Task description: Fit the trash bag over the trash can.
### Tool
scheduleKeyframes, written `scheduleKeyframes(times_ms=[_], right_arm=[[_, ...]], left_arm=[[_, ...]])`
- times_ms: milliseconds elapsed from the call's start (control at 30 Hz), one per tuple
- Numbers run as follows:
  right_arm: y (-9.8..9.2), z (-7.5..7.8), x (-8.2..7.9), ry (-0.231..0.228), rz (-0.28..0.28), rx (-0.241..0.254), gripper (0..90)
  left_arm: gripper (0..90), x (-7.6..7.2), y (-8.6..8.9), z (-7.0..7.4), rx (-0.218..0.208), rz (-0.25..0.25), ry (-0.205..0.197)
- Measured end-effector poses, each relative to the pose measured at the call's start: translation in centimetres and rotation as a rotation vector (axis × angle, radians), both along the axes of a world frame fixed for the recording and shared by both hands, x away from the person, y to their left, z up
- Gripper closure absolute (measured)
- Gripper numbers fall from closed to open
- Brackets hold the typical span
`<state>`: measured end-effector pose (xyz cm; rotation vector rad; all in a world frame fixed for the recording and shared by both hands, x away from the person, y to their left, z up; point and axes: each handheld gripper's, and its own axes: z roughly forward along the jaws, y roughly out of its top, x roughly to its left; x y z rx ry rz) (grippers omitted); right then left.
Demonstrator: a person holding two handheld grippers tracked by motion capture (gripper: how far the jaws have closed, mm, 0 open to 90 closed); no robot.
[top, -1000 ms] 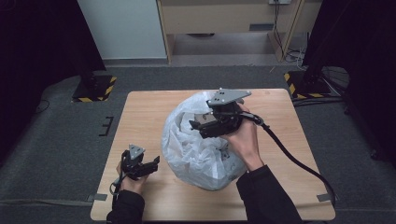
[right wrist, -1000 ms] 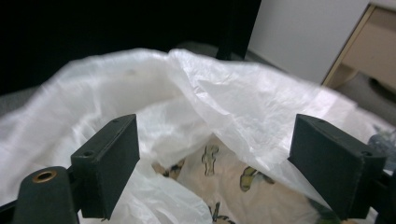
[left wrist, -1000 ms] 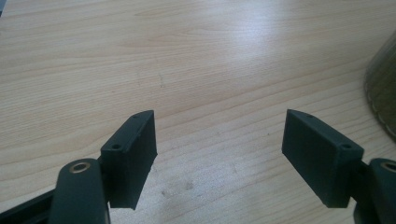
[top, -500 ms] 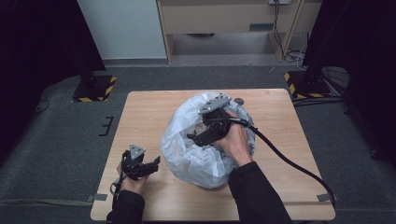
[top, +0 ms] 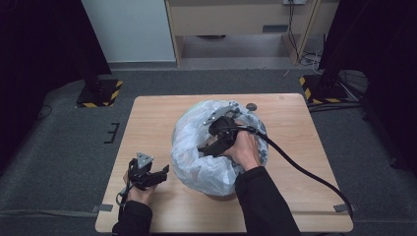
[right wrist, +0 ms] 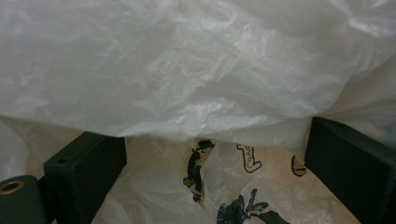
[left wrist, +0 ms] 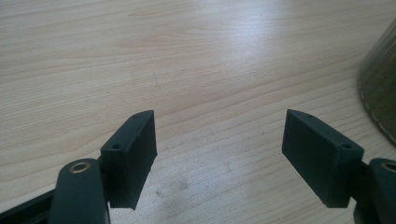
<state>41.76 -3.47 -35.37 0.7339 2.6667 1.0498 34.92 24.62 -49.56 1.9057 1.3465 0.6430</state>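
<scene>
A thin, translucent white plastic bag [top: 201, 162] sits in a rounded, crumpled mound near the middle of the table [top: 147, 123], a pale wood top with fine straight grain and a matte finish. The film is wrinkled all over and catches soft highlights; its rim is rolled outward into a puffy collar around a wide mouth. Under the near side of the bag a tan, rounded base peeks out, so the bag seems to line a round container [left wrist: 380, 88], whose olive, stitched edge shows in the left gripper view.

The right gripper [top: 209, 147] reaches down into the bag's mouth. In the right gripper view its black, blocky jaws stand wide apart and have just been opening, with a fold of white film [right wrist: 196, 88] draped over them and loose plastic printed with dark figures [right wrist: 233, 200] lying between them, unpinched.

The left gripper [top: 160, 173] rests near the table's front left corner, its jaws spread wide over bare wood. A small dark round disc [top: 252, 106] lies toward the back edge, just beyond the bag.
</scene>
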Motion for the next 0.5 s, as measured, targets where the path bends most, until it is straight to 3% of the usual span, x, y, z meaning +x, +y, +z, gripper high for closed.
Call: scheduleKeyframes(times_ms=[167, 400, 500], right_arm=[[-0.1, 0.3, -0.1, -0.012, -0.010, 0.007, 7.3], [-1.2, 2.3, -0.9, -0.128, -0.040, 0.083, 8.0], [-1.8, 3.2, -1.2, -0.145, -0.063, 0.110, 8.0]], left_arm=[[25.9, -0.1, 0.0, 0.1, -0.005, 0.001, -0.003], [25.8, 0.0, 0.1, 0.1, -0.005, 0.003, -0.002], [25.9, -0.1, 0.1, 0.1, -0.004, 0.003, -0.004]])
